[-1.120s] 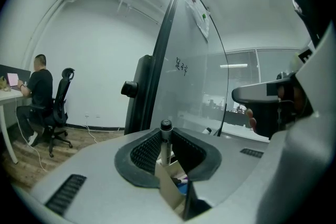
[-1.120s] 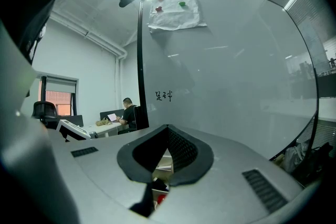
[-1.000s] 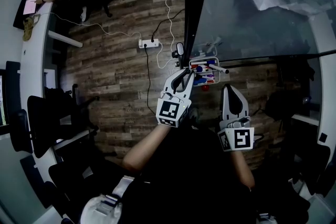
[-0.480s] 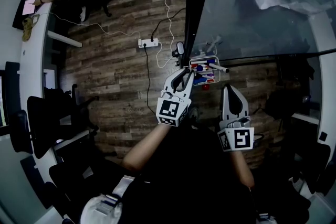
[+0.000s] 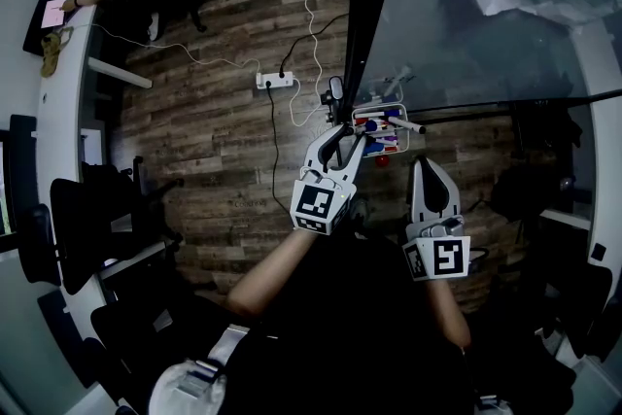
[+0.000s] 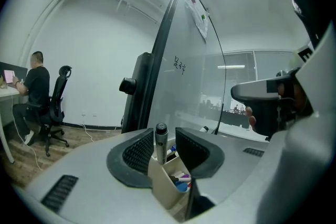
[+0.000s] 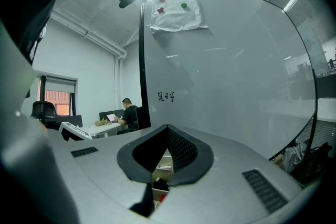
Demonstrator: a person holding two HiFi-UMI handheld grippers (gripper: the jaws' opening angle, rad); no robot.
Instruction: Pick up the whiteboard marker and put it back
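Marker [image 6: 160, 143] stood upright in holder [image 6: 165, 186] at 12 o'clock of left gripper [image 6: 165, 130], whose jaws had just been opening around it; right gripper [image 7: 168, 131] was closed on nothing; only withdrawal apparently remained.

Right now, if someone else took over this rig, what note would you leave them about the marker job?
Left hand-held gripper: jaws have just been opening. They stand apart either side of the whiteboard marker and are not clamping it.
Right hand-held gripper: shut, empty, held beside the left one, facing the whiteboard.
Marker: upright in the pen holder by the whiteboard, with other pens.
Done: marker is back in the holder and let go.
Left: probably just draw the left gripper straight back without knocking the marker.
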